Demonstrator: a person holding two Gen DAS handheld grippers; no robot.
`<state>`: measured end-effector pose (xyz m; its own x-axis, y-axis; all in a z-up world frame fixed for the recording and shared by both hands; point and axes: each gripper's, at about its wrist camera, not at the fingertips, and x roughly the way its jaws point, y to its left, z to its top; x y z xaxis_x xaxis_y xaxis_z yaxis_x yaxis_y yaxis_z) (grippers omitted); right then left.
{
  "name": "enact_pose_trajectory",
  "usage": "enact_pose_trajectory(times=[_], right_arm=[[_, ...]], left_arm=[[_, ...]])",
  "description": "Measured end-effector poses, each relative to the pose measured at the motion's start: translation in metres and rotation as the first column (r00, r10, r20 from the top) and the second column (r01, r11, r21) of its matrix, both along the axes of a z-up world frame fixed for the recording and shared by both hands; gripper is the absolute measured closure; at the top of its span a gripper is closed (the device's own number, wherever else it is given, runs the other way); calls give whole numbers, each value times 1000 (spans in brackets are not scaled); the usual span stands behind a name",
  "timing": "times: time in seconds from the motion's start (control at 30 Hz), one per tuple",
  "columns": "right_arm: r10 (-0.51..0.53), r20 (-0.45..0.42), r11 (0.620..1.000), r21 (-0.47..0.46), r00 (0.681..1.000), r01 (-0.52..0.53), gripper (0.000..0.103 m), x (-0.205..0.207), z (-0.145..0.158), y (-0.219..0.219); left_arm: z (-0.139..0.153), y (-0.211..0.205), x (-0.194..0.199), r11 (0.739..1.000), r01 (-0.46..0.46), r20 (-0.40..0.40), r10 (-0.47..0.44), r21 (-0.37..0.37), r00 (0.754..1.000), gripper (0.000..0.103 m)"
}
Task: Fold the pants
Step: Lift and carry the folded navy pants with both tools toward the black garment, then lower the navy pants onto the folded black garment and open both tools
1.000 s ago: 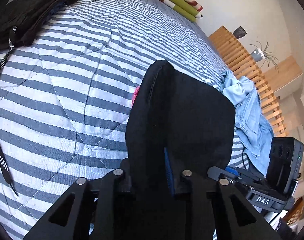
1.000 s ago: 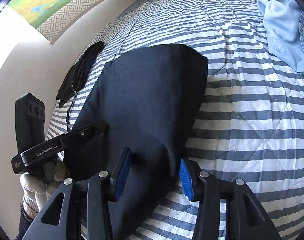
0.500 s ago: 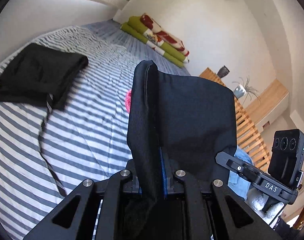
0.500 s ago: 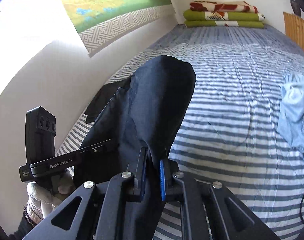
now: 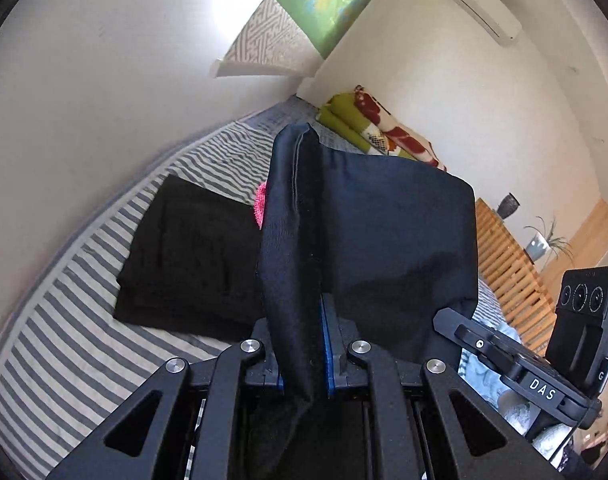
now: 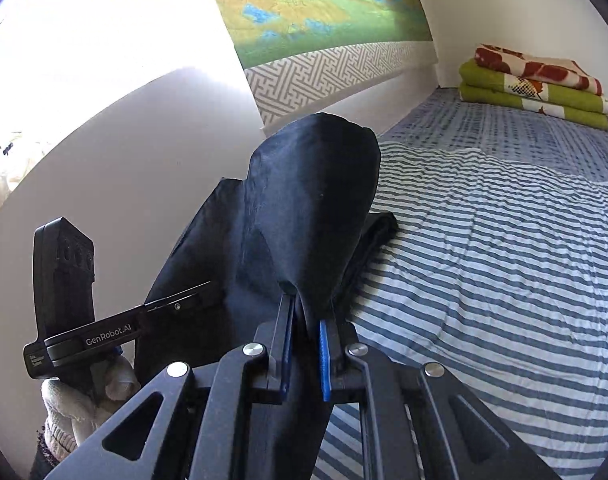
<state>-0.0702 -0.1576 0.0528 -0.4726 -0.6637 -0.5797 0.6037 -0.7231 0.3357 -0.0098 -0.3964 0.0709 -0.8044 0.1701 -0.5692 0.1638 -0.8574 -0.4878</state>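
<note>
Dark navy pants (image 5: pixel 376 240) hang lifted above the striped bed, stretched between both grippers. My left gripper (image 5: pixel 304 360) is shut on one edge of the cloth, which rises in a fold between its blue pads. My right gripper (image 6: pixel 304 344) is shut on another edge of the pants (image 6: pixel 312 216), with the fabric draped over its fingers. In the right wrist view the left gripper (image 6: pixel 176 306) shows at lower left, held by a gloved hand (image 6: pixel 84 400). The right gripper's body (image 5: pixel 544 384) shows at lower right in the left wrist view.
A folded black garment (image 5: pixel 192 256) lies on the striped bed (image 6: pixel 504 264) by the wall, with something pink (image 5: pixel 260 208) behind it. Folded green and red blankets (image 6: pixel 536 80) sit at the bed's far end. A wooden slatted frame (image 5: pixel 508 272) and potted plants (image 5: pixel 544 244) stand to the right.
Both grippers have risen and tilted up, lifting the pants off the bed. The right gripper's jaws, wide a second ago, have shut on the cloth.
</note>
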Motion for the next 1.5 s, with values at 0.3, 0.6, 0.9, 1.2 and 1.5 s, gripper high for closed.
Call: enact_pose_trajectory(times=[0.3,0.6,0.9,1.2,1.5], right_arm=[[9,20,1000,-30,1000,-8,93,-72,-10,-80],[-133,60,964,238,989,115,77,-148,-80,-121],[-40,-22,980,193,999,43,77,-112,-75,-107],[48,101,946,315,994,-78,76,-64,-128,-116],[37,119,938,338,992,-76,76,40,-102,-9]], left_arm=[[-9,-81,-83,998,-31,24,32,-53,999,92],[-86,-127,-153,966,-199,189,228,-162,955,63],[-92,-97,-137,980,-116,165,143,-164,976,63],[-127,-51,-82,973,-76,284,139,-219,949,62],[-107,22,-10,973,-51,309,121,-225,943,62]])
